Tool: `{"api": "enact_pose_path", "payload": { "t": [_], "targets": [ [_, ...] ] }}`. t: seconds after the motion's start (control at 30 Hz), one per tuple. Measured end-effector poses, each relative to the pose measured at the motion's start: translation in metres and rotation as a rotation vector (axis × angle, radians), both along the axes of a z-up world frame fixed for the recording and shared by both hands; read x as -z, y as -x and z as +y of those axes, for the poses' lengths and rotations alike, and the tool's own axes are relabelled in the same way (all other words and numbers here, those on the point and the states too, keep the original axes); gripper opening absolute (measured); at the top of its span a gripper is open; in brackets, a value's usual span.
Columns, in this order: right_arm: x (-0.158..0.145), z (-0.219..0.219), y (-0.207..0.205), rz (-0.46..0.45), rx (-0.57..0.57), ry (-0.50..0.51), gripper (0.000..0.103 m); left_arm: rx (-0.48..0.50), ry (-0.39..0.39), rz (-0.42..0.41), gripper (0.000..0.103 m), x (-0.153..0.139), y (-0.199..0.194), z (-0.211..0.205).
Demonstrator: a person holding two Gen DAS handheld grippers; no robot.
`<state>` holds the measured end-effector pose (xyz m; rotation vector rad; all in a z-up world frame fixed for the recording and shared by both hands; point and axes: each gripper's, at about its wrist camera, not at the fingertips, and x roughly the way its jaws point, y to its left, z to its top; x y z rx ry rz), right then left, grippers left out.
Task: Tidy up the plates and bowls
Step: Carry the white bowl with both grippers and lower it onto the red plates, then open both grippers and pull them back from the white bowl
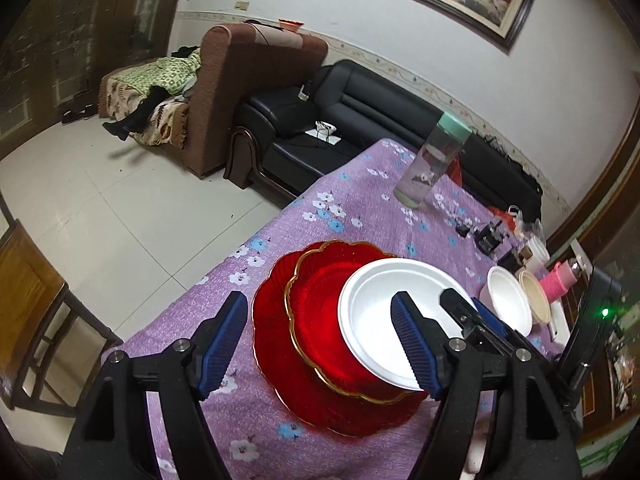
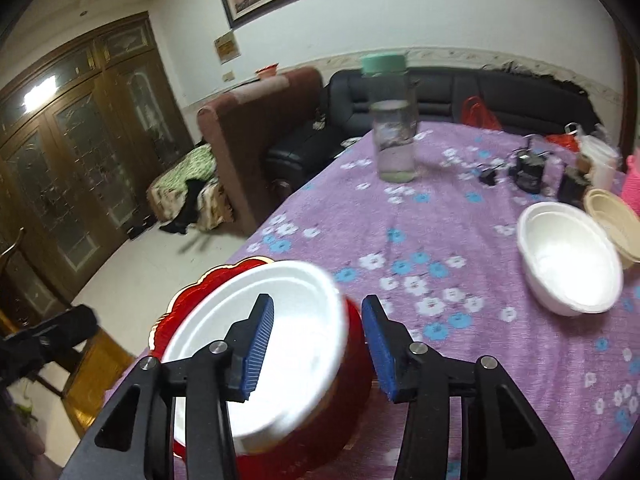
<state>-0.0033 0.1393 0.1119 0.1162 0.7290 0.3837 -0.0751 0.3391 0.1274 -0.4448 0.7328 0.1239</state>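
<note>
A white plate (image 1: 380,308) lies on a gold-rimmed red plate (image 1: 320,300), which lies on a larger red plate (image 1: 276,352) on the purple flowered tablecloth (image 1: 352,196). My left gripper (image 1: 320,344) is open above this stack, empty. My right gripper (image 2: 318,348) is open, its jaws on either side of the white plate's (image 2: 280,320) right rim; it also shows in the left wrist view (image 1: 476,312). A white bowl (image 2: 568,256) and a beige bowl (image 2: 612,220) stand to the right, also in the left wrist view, white (image 1: 510,300) and beige (image 1: 534,296).
A clear bottle with a green lid (image 2: 392,120) stands further back on the table. Small black items (image 2: 528,172), a white cup (image 2: 600,160) and a pink object (image 1: 558,280) crowd the far right. The table's left edge drops to the tiled floor (image 1: 100,208); sofas (image 1: 360,120) stand behind.
</note>
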Motion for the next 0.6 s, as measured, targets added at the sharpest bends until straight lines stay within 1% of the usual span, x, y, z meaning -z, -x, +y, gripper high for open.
{"api": "enact_pose_path", "payload": {
  "t": [0.07, 0.13, 0.23, 0.3, 0.47, 0.53, 0.6],
  "targets": [
    [0.0, -0.006, 0.003, -0.015, 0.032, 0.014, 0.049, -0.013, 0.003, -0.009, 0.074, -0.001, 0.003, -0.002],
    [0.003, -0.008, 0.003, -0.007, 0.049, 0.031, 0.044, -0.019, -0.002, -0.003, 0.074, 0.0, 0.004, -0.007],
    [0.013, -0.007, 0.001, 0.03, 0.031, 0.028, 0.044, -0.013, -0.014, -0.004, 0.074, -0.002, 0.004, -0.017],
    [0.016, -0.006, 0.003, 0.035, 0.01, 0.017, 0.044, -0.015, -0.037, -0.013, 0.074, -0.004, 0.005, -0.023],
    [-0.001, -0.02, 0.018, -0.019, 0.018, -0.04, 0.044, -0.032, -0.111, -0.027, 0.074, -0.014, 0.01, -0.038],
    [-0.006, -0.027, 0.023, -0.035, 0.029, -0.059, 0.046, -0.032, -0.142, -0.05, 0.074, -0.02, 0.014, -0.046],
    [-0.011, -0.037, 0.028, -0.051, 0.042, -0.076, 0.048, -0.039, -0.18, -0.082, 0.077, -0.025, 0.02, -0.055]
  ]
}}
